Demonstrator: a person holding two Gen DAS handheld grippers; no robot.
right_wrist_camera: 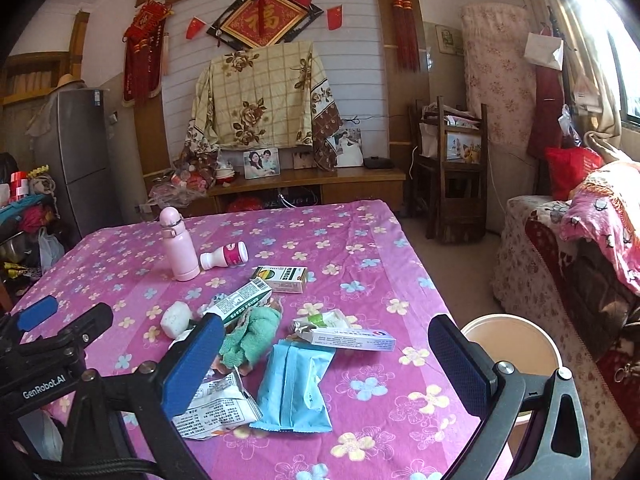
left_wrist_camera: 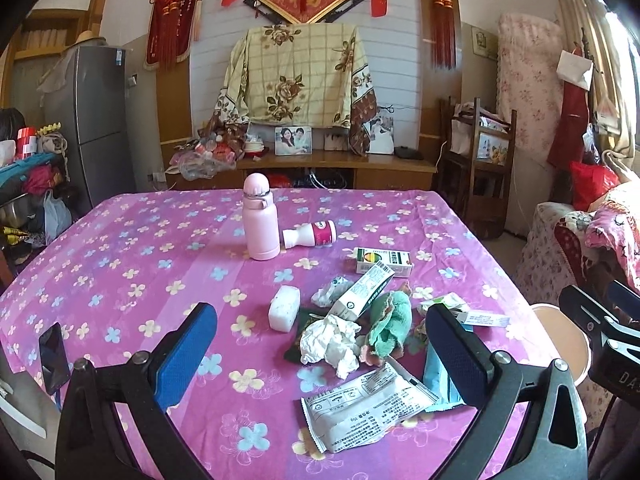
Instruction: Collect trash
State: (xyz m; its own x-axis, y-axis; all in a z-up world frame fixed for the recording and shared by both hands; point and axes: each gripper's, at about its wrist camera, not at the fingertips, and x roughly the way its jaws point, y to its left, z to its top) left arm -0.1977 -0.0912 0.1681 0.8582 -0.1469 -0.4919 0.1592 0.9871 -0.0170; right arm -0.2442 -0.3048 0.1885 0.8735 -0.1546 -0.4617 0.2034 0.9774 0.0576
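Trash lies in a heap on the purple flowered tablecloth (left_wrist_camera: 120, 264): crumpled white tissue (left_wrist_camera: 330, 344), a white printed wrapper (left_wrist_camera: 360, 408), a blue packet (right_wrist_camera: 294, 386), a green rag (left_wrist_camera: 390, 324), small cartons (left_wrist_camera: 384, 261) and a white lump (left_wrist_camera: 284, 307). A tipped white-and-pink bottle (left_wrist_camera: 310, 233) lies beside an upright pink flask (left_wrist_camera: 259, 222). My left gripper (left_wrist_camera: 320, 356) is open and empty, hovering over the tissue and wrapper. My right gripper (right_wrist_camera: 326, 364) is open and empty above the blue packet. A beige bin (right_wrist_camera: 508, 344) stands off the table's right edge.
A phone (left_wrist_camera: 52, 358) lies near the table's left edge. A sofa with pink covers (right_wrist_camera: 580, 248) stands to the right of the bin. A wooden cabinet (left_wrist_camera: 336, 168) and a fridge (left_wrist_camera: 96, 120) stand behind the table.
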